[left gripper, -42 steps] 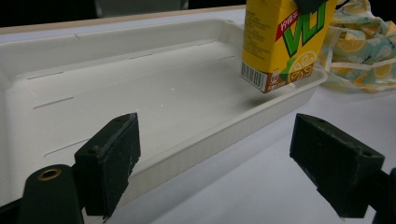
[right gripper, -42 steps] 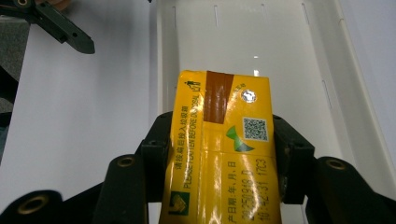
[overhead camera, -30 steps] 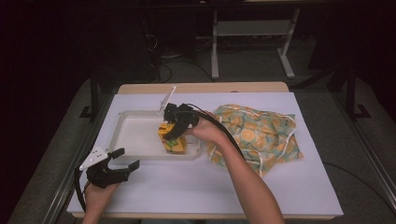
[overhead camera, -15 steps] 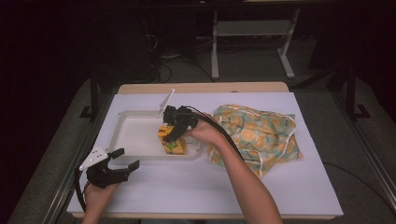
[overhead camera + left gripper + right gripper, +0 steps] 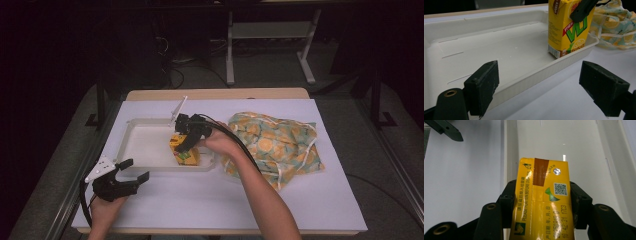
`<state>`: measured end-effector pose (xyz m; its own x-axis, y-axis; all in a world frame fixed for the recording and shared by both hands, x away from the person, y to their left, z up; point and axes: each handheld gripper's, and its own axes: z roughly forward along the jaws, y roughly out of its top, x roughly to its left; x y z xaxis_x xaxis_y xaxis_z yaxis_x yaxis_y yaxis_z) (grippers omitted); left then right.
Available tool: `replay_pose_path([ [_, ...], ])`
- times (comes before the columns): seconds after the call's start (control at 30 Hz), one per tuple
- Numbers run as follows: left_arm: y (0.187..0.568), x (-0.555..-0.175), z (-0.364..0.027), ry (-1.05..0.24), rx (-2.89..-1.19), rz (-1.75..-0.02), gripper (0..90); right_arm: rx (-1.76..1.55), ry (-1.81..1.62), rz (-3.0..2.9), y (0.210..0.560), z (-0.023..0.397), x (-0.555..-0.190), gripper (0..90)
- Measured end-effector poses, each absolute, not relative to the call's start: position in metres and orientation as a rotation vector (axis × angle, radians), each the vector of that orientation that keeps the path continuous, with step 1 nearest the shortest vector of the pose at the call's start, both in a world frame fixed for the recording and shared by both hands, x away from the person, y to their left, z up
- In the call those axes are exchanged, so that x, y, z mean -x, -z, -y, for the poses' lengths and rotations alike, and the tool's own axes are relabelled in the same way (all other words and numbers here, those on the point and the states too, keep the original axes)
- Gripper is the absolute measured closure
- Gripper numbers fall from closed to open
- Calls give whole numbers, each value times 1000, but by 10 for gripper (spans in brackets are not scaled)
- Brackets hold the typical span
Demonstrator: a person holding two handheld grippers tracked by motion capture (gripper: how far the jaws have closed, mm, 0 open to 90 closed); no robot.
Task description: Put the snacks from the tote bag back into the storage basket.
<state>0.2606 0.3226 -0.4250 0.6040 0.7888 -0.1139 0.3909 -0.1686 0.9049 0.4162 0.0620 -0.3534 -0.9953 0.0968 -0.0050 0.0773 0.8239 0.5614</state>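
Yellow cardboard juice carton (image 5: 183, 150) shifted slightly within shallow white plastic tray (image 5: 145, 145), right hand-held gripper (image 5: 186, 142) clamping it upright, left hand-held gripper (image 5: 131, 172) gaping wide over white tabletop (image 5: 210, 195)

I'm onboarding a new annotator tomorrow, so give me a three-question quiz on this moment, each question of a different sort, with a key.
1. True or false: the left gripper is clamped on the white tray.
2. Multiple choice: what does the right gripper hold? A) the patterned cloth bag B) a yellow drink carton C) the tray's rim
3. Short answer: what lies on the table to the right of the tray?

Key:
1. False. Its jaws stand open over the table, in front of the tray.
2. B. The jaws press on both sides of the yellow drink carton, which stands in the tray's corner.
3. The patterned cloth bag.
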Motion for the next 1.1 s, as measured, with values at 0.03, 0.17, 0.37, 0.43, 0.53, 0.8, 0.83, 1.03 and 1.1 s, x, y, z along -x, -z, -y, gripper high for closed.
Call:
replay_pose_path([
  [0.03, 425, -261, -322, -473, -1779, -965, 158, -146, -909, -2970, 354, -62, -416, 491],
  [0.17, 425, -260, -323, -469, -1781, -967, 158, -146, -905, -2971, 356, -62, -417, 490],
  [0.37, 425, -260, -322, -465, -1778, -972, 158, -153, -922, -2970, 358, -61, -417, 490],
  [0.43, 425, -260, -322, -466, -1780, -971, 158, -140, -921, -2967, 358, -60, -417, 489],
  [0.53, 425, -260, -322, -465, -1779, -970, 158, -134, -912, -2967, 358, -60, -417, 489],
  [0.8, 425, -260, -323, -467, -1779, -969, 158, -125, -914, -2966, 359, -58, -416, 488],
  [0.83, 425, -260, -322, -465, -1777, -971, 158, -125, -915, -2966, 359, -57, -416, 488],
  [1.03, 425, -260, -322, -466, -1781, -969, 158, -122, -923, -2962, 360, -55, -416, 487],
  [1.1, 425, -260, -322, -466, -1779, -969, 158, -132, -917, -2965, 360, -54, -415, 487],
])
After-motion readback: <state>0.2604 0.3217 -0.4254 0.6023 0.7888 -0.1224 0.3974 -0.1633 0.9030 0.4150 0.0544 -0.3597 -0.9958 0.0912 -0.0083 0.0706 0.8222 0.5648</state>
